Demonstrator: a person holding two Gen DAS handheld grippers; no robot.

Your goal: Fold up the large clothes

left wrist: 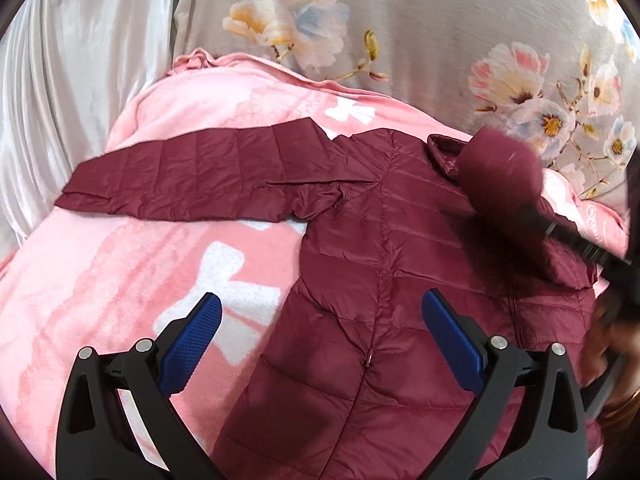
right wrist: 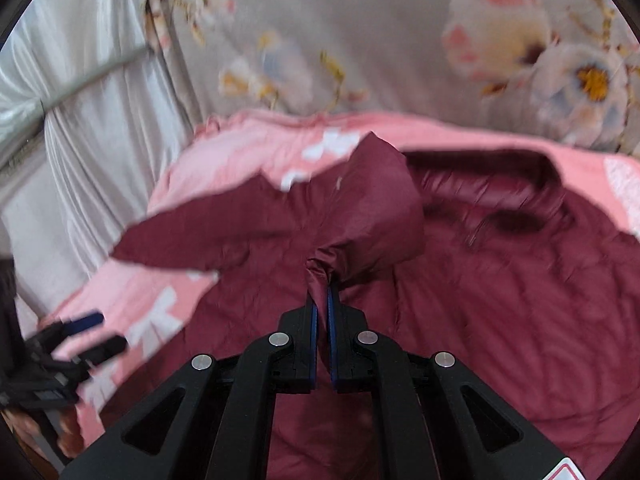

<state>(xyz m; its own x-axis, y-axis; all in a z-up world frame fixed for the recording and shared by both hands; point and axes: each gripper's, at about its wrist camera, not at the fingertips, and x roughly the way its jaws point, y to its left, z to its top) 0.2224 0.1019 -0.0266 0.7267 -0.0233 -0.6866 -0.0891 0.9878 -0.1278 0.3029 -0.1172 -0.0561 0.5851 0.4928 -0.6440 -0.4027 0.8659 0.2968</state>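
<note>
A maroon quilted puffer jacket [left wrist: 392, 280] lies spread on a pink blanket [left wrist: 120, 280]. One sleeve [left wrist: 192, 176] stretches out flat to the left. My left gripper [left wrist: 320, 320] is open and empty, low over the jacket's body near its side edge. It also shows blurred in the right wrist view [right wrist: 96, 332]. My right gripper [right wrist: 322, 300] is shut on the other sleeve [right wrist: 372, 216] and holds it lifted over the jacket's body [right wrist: 500, 312]. In the left wrist view that sleeve [left wrist: 496, 172] shows as a blurred maroon shape at the right, near the collar.
The pink blanket has white bow patterns and covers a bed. Behind it lies a grey floral quilt [left wrist: 440, 20]. A white satin curtain [left wrist: 72, 60] hangs at the left.
</note>
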